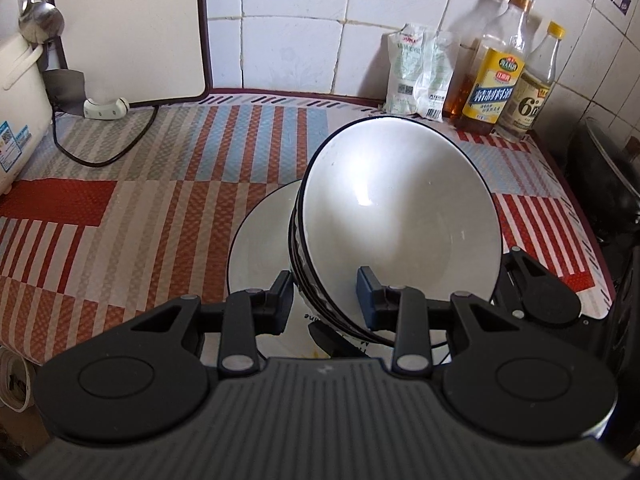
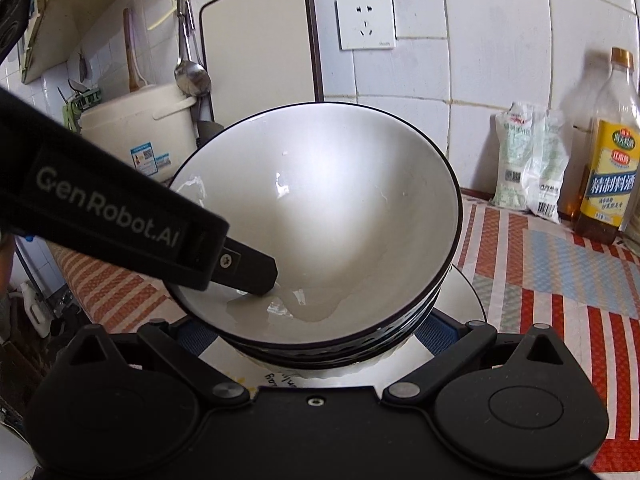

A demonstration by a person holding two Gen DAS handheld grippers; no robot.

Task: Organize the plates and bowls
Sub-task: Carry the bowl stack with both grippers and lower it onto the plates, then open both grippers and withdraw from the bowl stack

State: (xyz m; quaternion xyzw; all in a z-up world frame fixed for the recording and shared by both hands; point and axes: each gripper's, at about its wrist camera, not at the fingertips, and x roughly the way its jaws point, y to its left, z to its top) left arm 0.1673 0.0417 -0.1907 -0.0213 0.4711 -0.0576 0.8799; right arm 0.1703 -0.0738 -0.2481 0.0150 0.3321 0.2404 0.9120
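A white bowl (image 1: pixel 400 216) with a black rim and black ribbed outside sits tilted on a white plate (image 1: pixel 260 248) on the striped mat. My left gripper (image 1: pixel 326 300) straddles the bowl's near wall, one finger outside and one inside, shut on it. In the right wrist view the same bowl (image 2: pixel 340 216) fills the middle, with a little water at its bottom, and the left gripper's finger (image 2: pixel 256 276) reaches inside it. My right gripper (image 2: pixel 316 336) is wide open, its fingers on either side of the bowl's base above the plate (image 2: pixel 460 304).
Oil and vinegar bottles (image 1: pixel 496 80) and plastic bags (image 1: pixel 420 76) stand at the back right by the tiled wall. A rice cooker (image 1: pixel 20 92), a cutting board (image 1: pixel 132 24) and a power cord (image 1: pixel 100 156) are at the back left.
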